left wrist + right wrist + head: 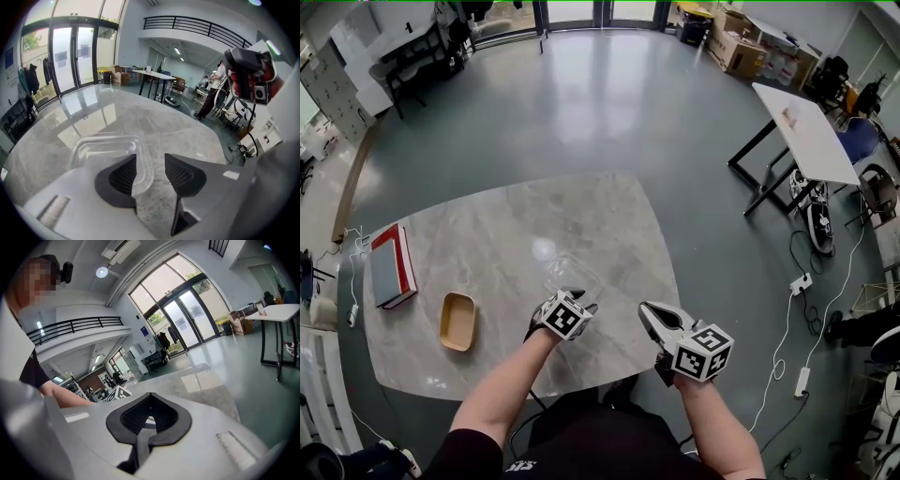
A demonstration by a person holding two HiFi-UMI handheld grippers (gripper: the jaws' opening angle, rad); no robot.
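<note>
A clear plastic container lies on the marble table just ahead of my left gripper. In the left gripper view the jaws of my left gripper stand open astride the near right corner of the container. Its left pad sits inside the rim and its right pad outside, with a gap between rim and right pad. My right gripper hovers over the table's near right edge, apart from the container. In the right gripper view my right gripper is shut, pads together with nothing between them.
A red and grey book lies at the table's left edge, with a shallow tan tray beside it. On the floor to the right stand a white table and loose cables with a power strip. Cardboard boxes stand far back.
</note>
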